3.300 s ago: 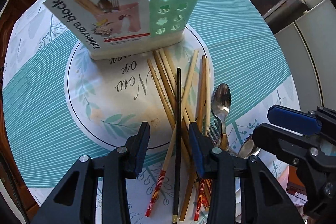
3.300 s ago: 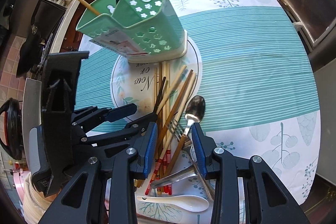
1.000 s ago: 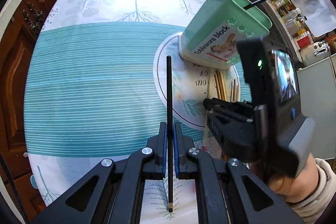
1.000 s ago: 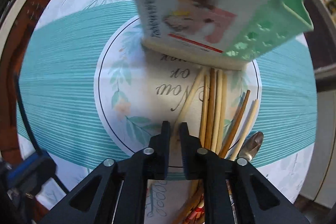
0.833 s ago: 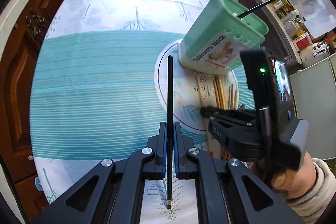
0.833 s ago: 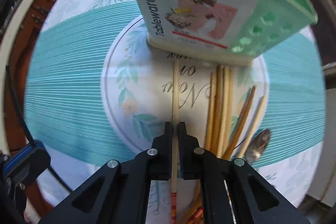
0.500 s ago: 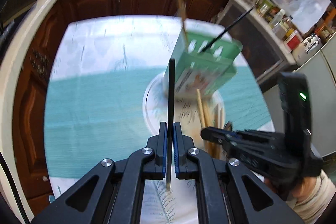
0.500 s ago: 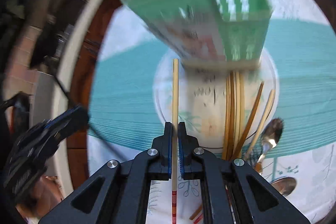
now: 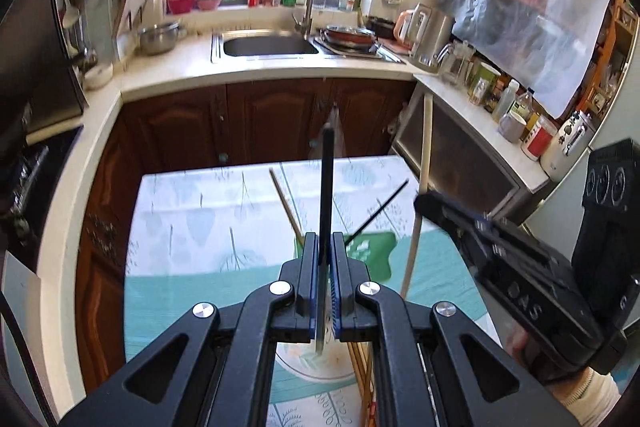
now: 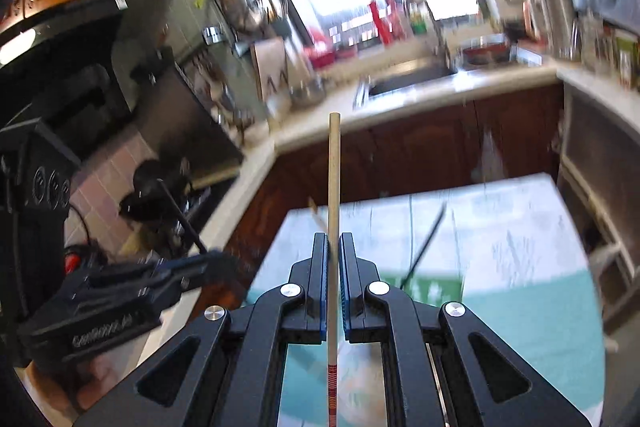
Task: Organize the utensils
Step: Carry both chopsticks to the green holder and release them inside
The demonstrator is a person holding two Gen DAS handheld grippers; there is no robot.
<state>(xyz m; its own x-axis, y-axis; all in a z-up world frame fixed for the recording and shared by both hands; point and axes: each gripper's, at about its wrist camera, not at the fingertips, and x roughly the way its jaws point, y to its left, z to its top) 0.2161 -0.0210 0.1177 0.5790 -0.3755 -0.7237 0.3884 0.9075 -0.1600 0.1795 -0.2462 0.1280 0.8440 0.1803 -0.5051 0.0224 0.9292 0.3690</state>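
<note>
change: we have lifted both grippers off the pile; a second ago they were low over the table, now both views look out across the kitchen with the holder far below
left gripper [image 9: 325, 259]: jaws clamped on a black chopstick [image 9: 326, 187], which stands upright above the holder
right gripper [image 10: 333, 259]: jaws clamped on a pale wooden chopstick [image 10: 333, 187] with a red-banded end hanging below the pads; it also shows from the left wrist view, just right of the holder
holder [image 9: 370, 251]: green, on the table, mostly hidden behind our left jaws; a wooden chopstick [image 9: 285, 201] and a thin black one [image 9: 380, 209] already lean out of it
meaning: we judge each hand now carries one stick clear of the heap, so the next step is to tip them point-down and drop them into the holder
left on the table: more wooden chopsticks [image 9: 360, 359] lie on the round mat in front of the holder; spoons and fork are not in view now
in the way: the two sticks already leaning from the holder cross the space above its mouth, and our own two grippers sit close together over it, so we could knock one stick with the other
surroundings: behind the holder the table [image 9: 192, 219] with its teal cloth, then dark cupboards and a sink [image 9: 268, 45] under the window
blur: the right wrist view is smeared, so fine detail beside the holder cannot be told
</note>
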